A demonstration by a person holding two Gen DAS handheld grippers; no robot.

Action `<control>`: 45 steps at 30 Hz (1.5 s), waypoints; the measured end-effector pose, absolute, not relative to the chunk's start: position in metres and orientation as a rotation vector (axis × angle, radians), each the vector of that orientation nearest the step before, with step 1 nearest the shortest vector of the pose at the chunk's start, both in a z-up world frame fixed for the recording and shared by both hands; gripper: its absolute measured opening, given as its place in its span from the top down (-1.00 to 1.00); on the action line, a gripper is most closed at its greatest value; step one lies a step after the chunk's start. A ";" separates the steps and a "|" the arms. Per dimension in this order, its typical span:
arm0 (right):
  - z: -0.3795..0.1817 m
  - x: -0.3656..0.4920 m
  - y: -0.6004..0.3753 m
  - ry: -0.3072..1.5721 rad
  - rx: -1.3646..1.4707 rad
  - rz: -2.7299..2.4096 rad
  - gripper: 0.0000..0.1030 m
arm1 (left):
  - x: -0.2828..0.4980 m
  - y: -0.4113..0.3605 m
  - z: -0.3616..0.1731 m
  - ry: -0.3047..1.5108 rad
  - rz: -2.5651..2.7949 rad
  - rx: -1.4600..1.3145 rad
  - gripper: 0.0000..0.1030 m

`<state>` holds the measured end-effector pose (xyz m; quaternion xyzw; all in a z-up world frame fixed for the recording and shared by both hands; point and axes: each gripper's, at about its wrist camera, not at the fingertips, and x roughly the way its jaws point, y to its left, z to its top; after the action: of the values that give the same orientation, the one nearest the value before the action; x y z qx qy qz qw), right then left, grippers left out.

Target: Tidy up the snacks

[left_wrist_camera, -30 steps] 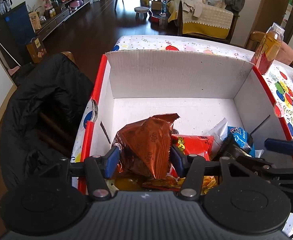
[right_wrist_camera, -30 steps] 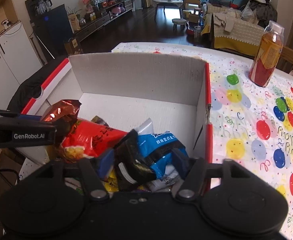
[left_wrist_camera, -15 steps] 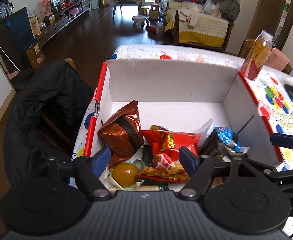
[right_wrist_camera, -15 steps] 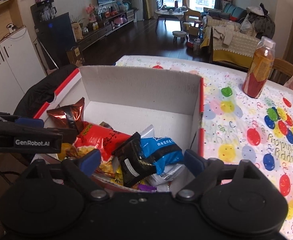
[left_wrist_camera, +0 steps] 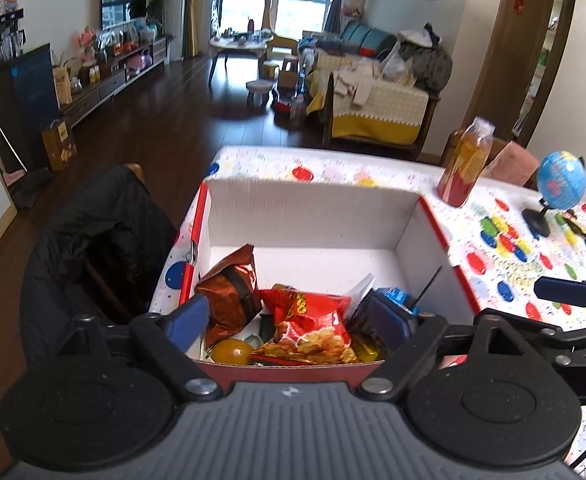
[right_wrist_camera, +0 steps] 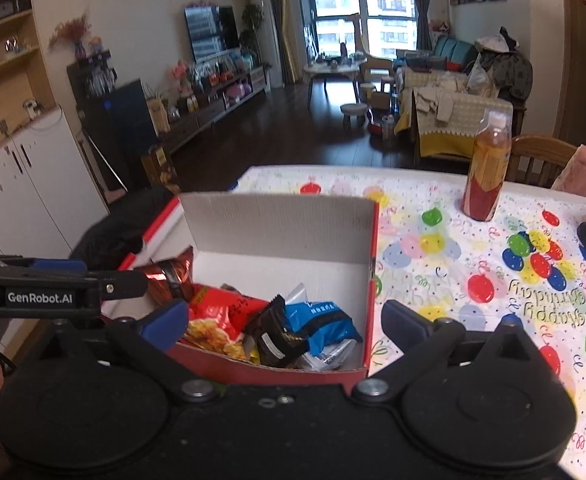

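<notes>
Both tools hang above the near edge of the red cardboard box [left_wrist_camera: 313, 216] on the balloon-print worktop [right_wrist_camera: 473, 280], and each has its jaws opening with nothing gripped between them: the left tool [left_wrist_camera: 289, 318] and the right tool [right_wrist_camera: 285, 320]. The snacks lie loose inside the box: a brown foil packet [left_wrist_camera: 233, 292] against its left wall, a red chip bag [left_wrist_camera: 313, 316] in the middle, and a black packet [right_wrist_camera: 273, 332] and blue packet [right_wrist_camera: 325, 320] toward its right wall. A juice bottle [right_wrist_camera: 487, 168] and a small globe [left_wrist_camera: 561, 178] stand on the worktop to the right, apart from the box.

Both grippers black w/ blue pads, silver pivot screws. Left gripper [left_wrist_camera: 291, 320]: ribbed grey body. Right gripper [right_wrist_camera: 283, 322]: smooth black body. White "GenRobot.AI" on left gripper's side.
</notes>
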<state>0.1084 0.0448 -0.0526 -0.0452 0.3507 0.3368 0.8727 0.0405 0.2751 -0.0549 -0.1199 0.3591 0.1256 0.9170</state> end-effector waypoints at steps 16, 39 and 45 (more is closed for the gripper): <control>-0.017 0.061 0.014 0.623 0.006 0.716 -0.99 | -0.015 0.243 -0.013 0.630 0.199 -0.204 -0.89; -0.020 0.034 0.001 0.578 0.053 0.630 -0.99 | -0.041 0.228 -0.007 0.621 0.231 -0.184 -0.89; -0.020 0.033 0.000 0.571 0.057 0.627 -0.99 | -0.044 0.226 -0.005 0.612 0.237 -0.182 -0.89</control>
<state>0.0329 -0.0004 -0.0200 0.0279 0.2770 0.3043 0.9110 -0.0437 0.2264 -0.0053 -0.0892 0.2999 0.1162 0.9427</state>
